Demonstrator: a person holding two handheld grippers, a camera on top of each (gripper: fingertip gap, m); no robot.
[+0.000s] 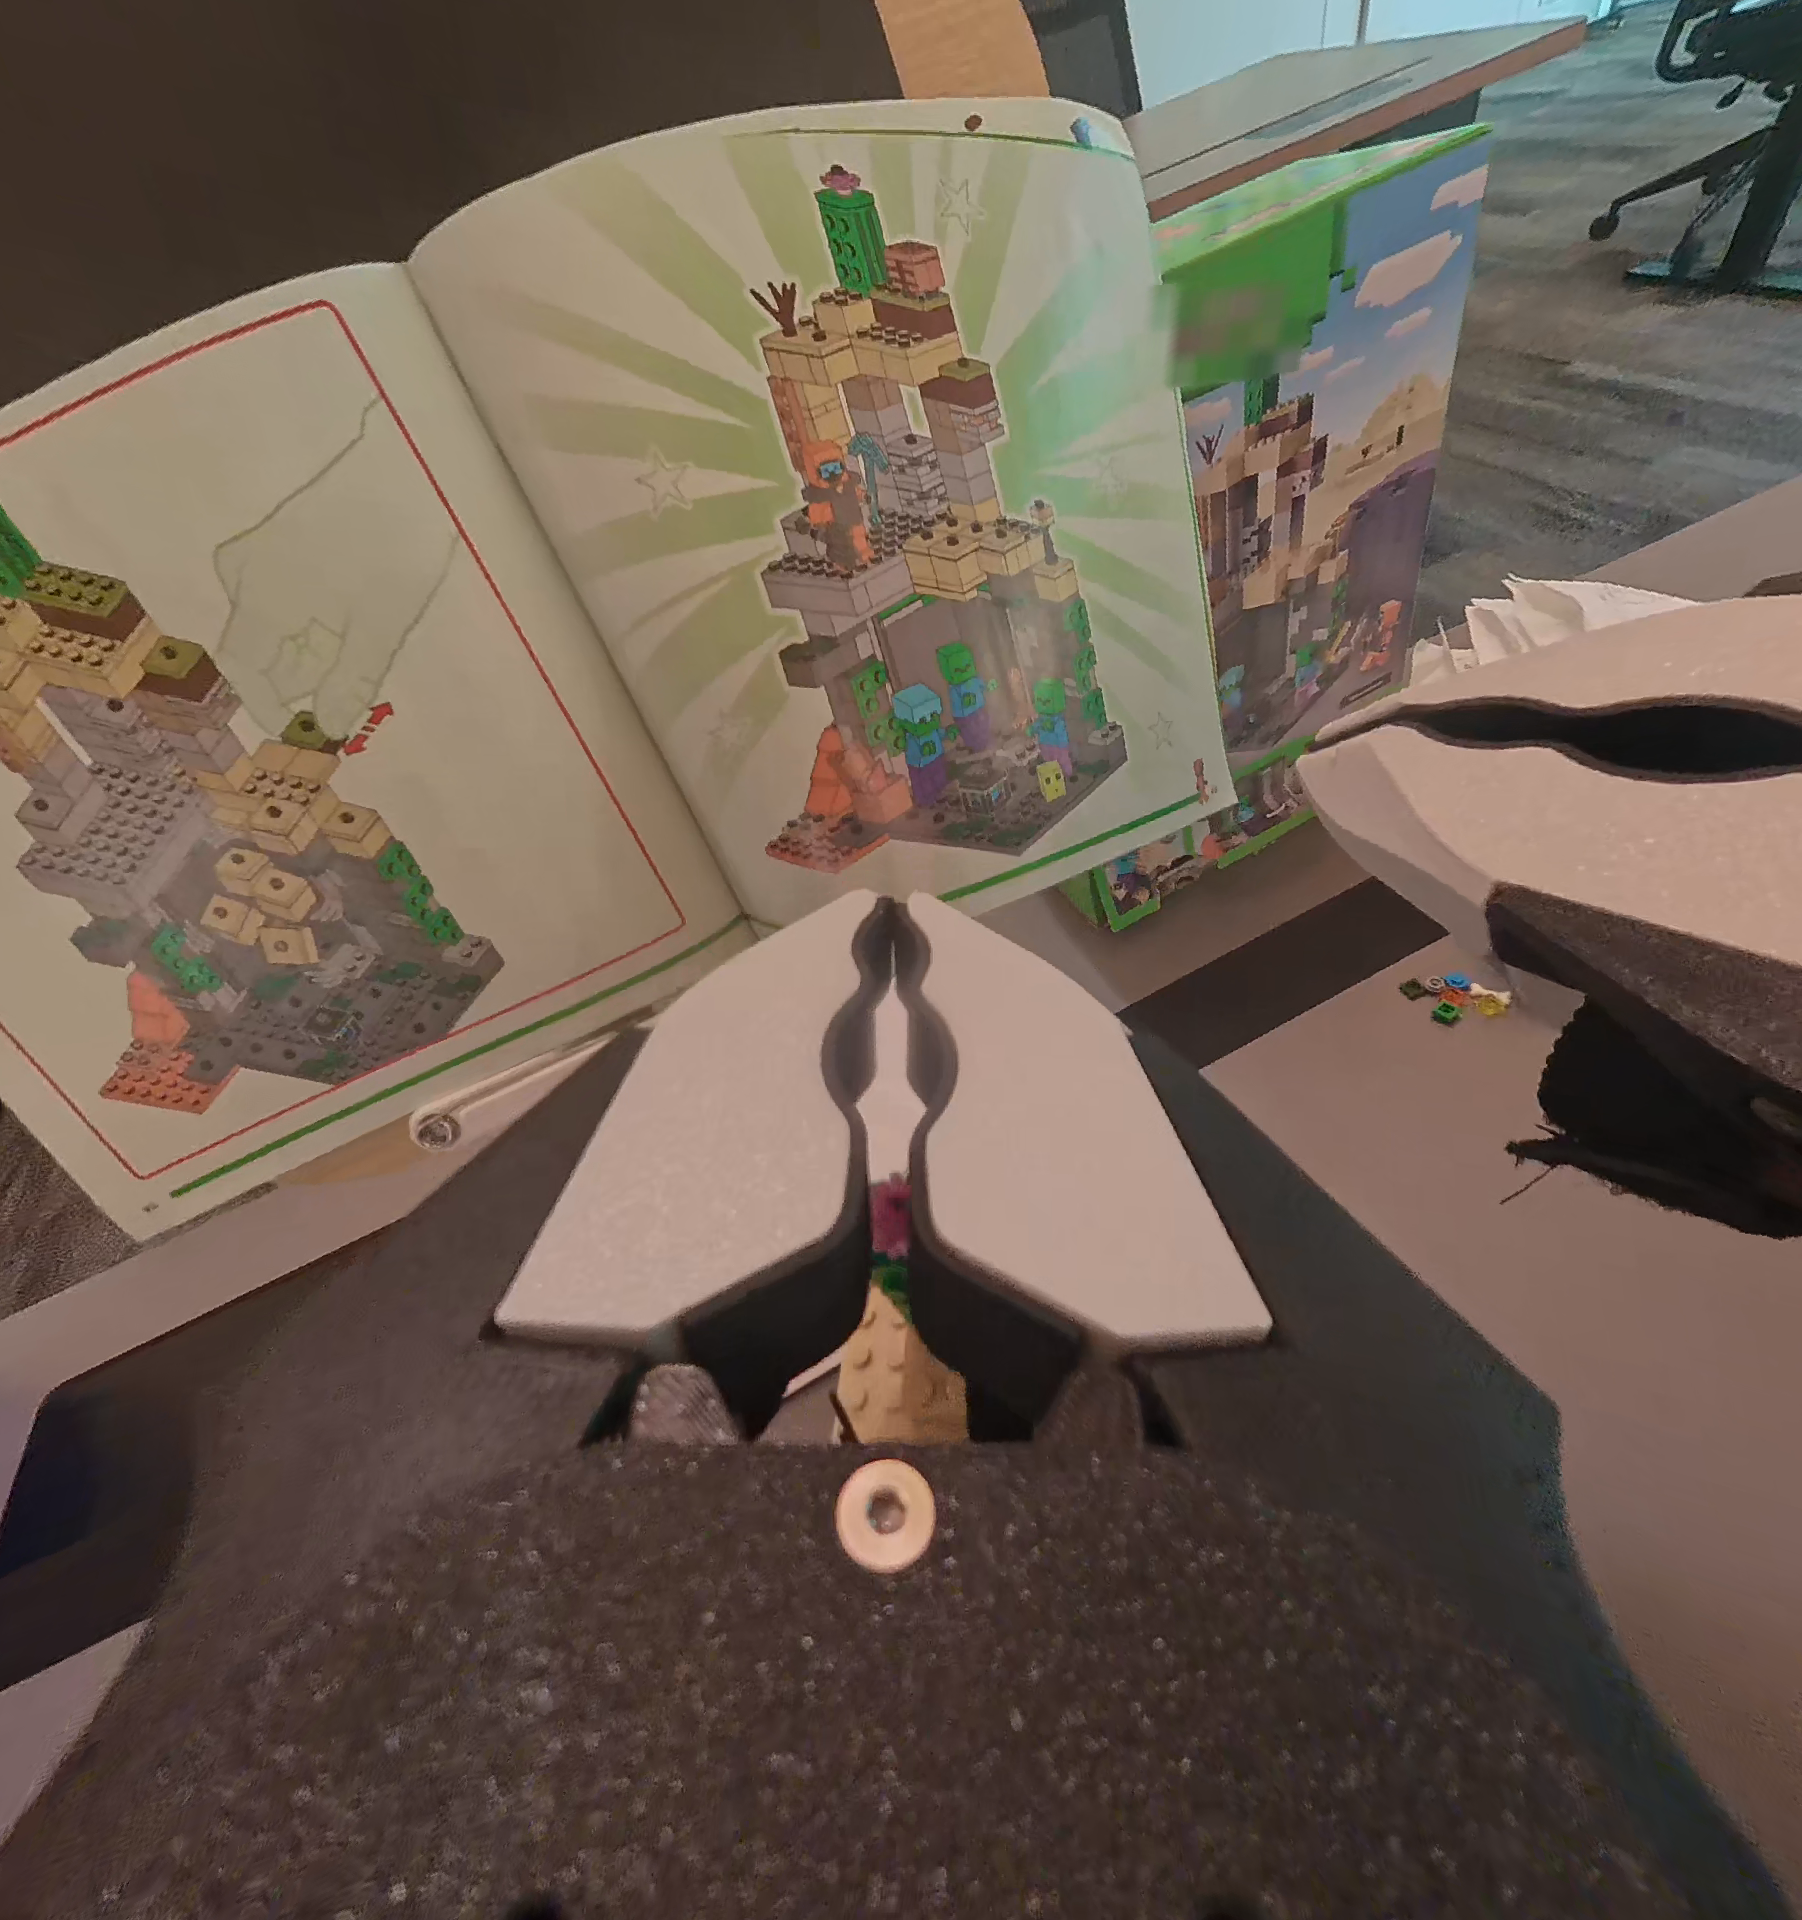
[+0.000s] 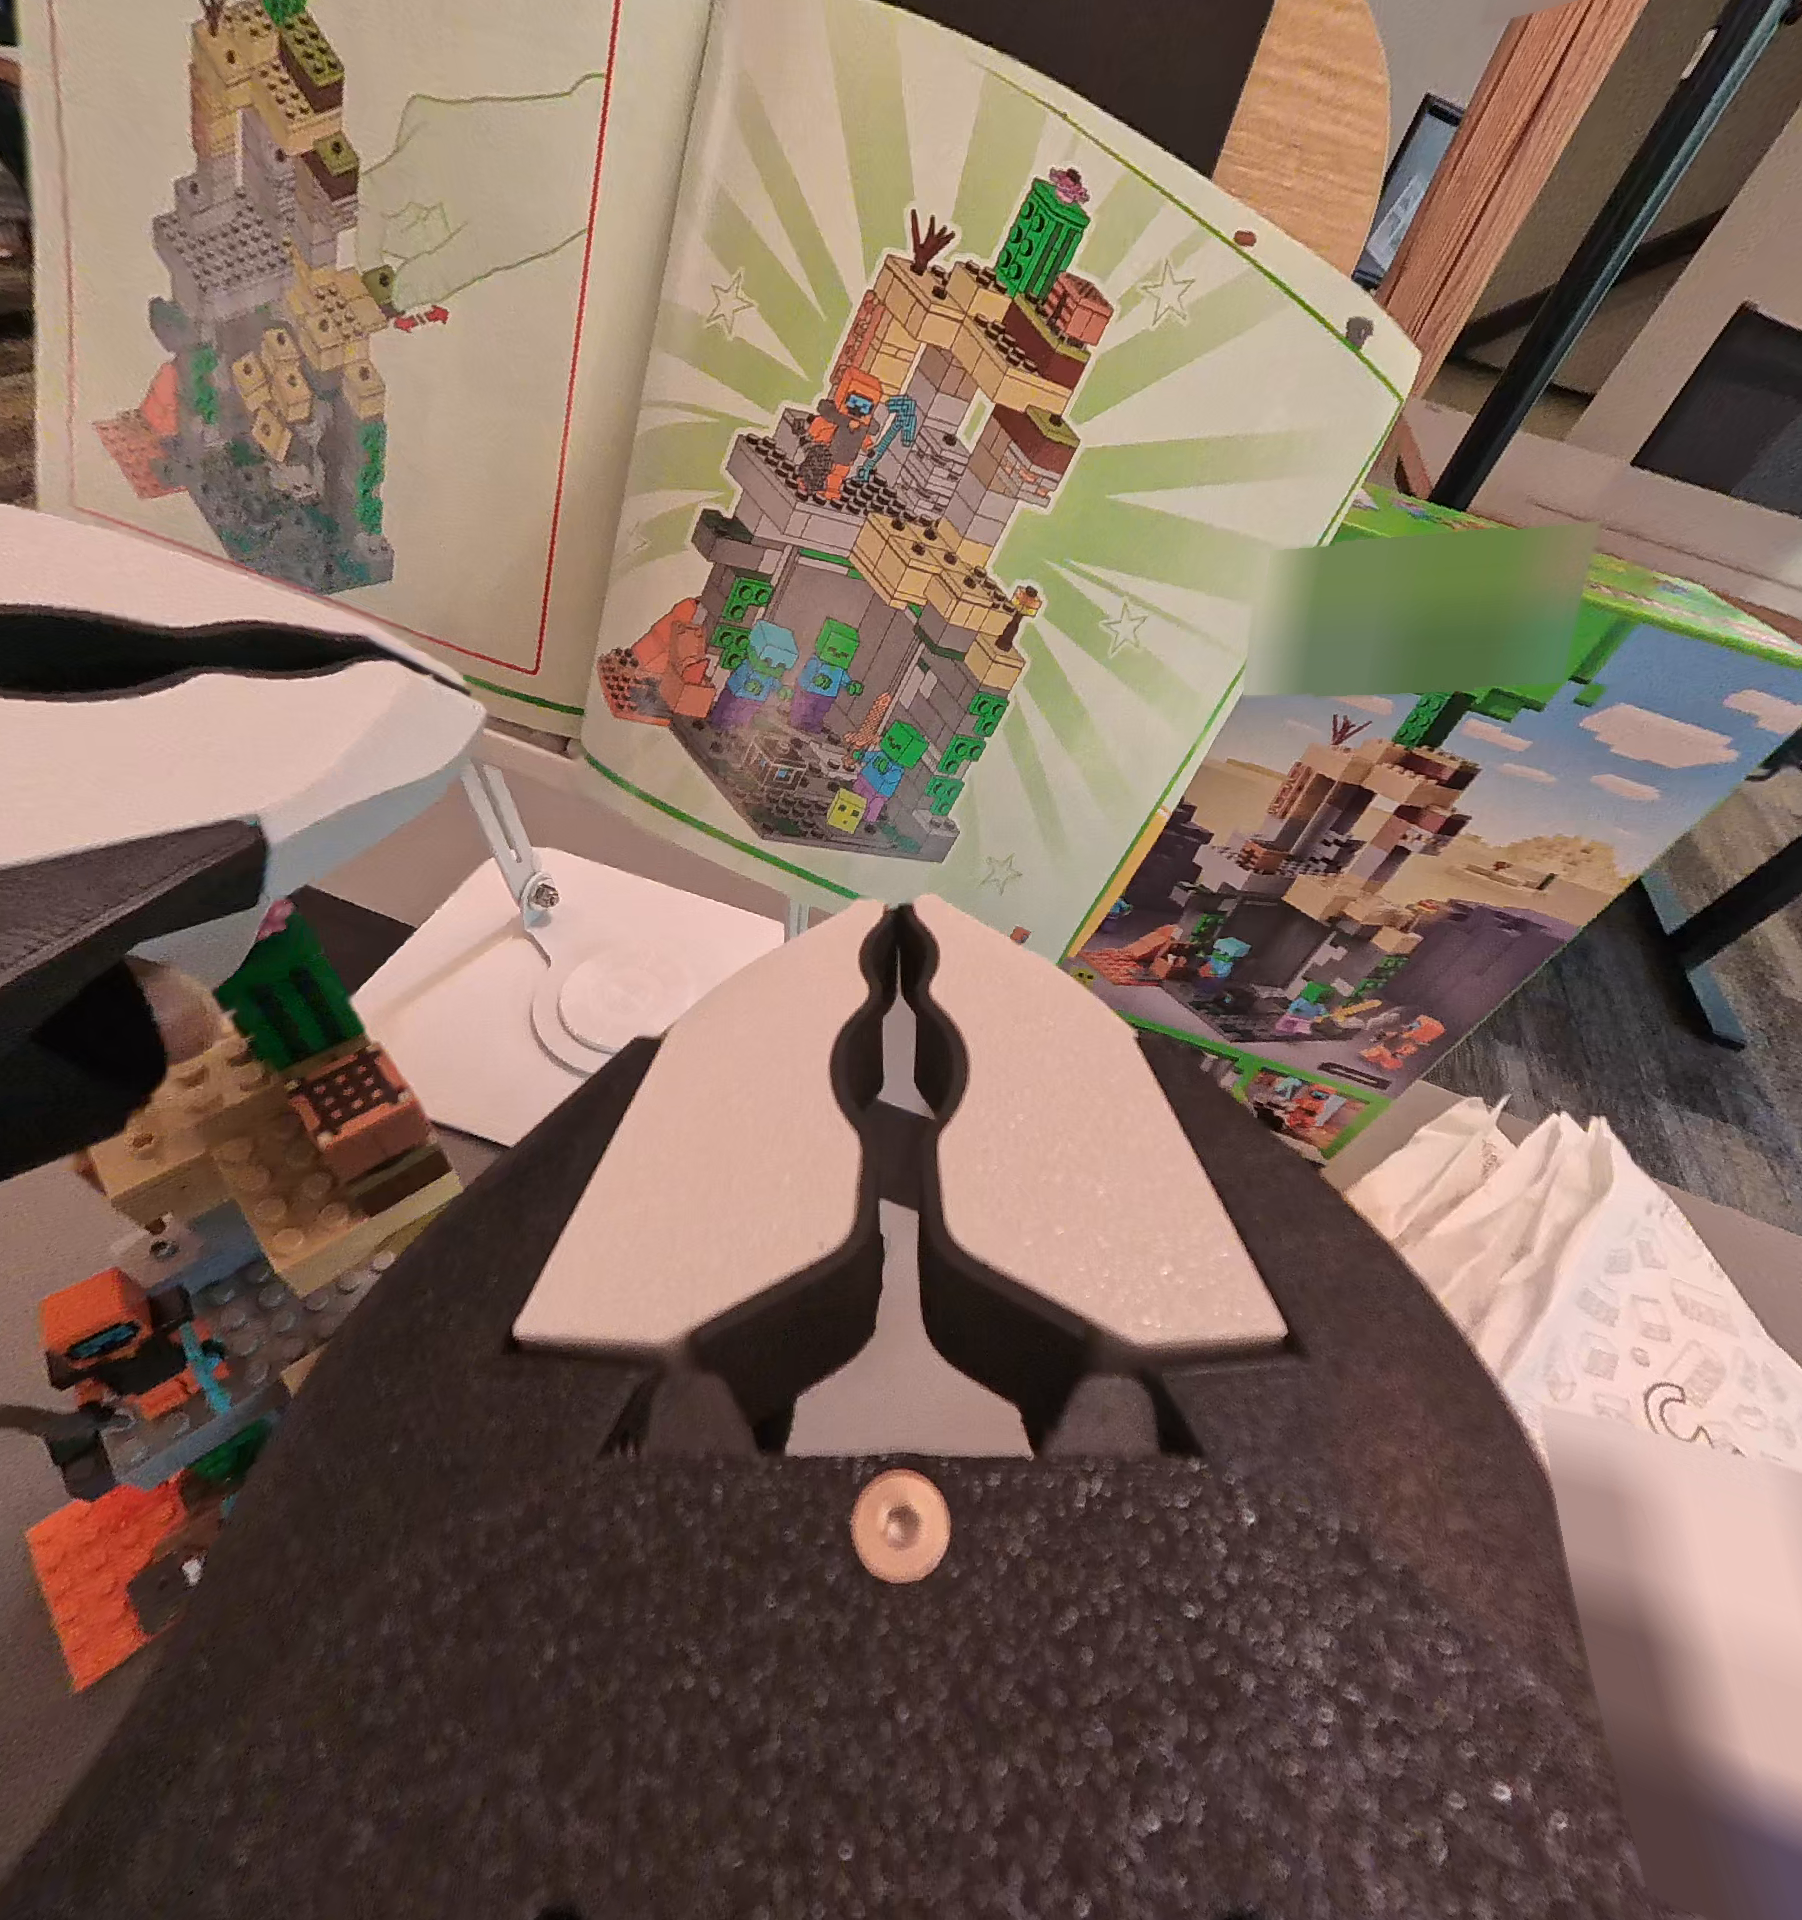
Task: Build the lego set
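Note:
The built lego model [image 2: 253,1132], tan and grey with a green cactus and an orange figure [image 2: 107,1351], stands on the table at the lower left of the right wrist view. My left gripper [image 1: 886,914] is shut and empty, hovering just above the model. The model's pink flower and tan bricks [image 1: 892,1361] show through the gap behind its fingers. It also shows in the right wrist view [image 2: 461,681]. My right gripper [image 2: 902,914] is shut and empty, to the right of the model; it also shows in the left wrist view [image 1: 1318,740].
An open instruction booklet [image 1: 564,623] stands on a white stand [image 2: 481,997] behind the model. The set's box [image 2: 1396,883] stands to its right. Several small loose pieces [image 1: 1453,997] lie on the table. Crumpled paper bags [image 2: 1603,1299] lie at the right.

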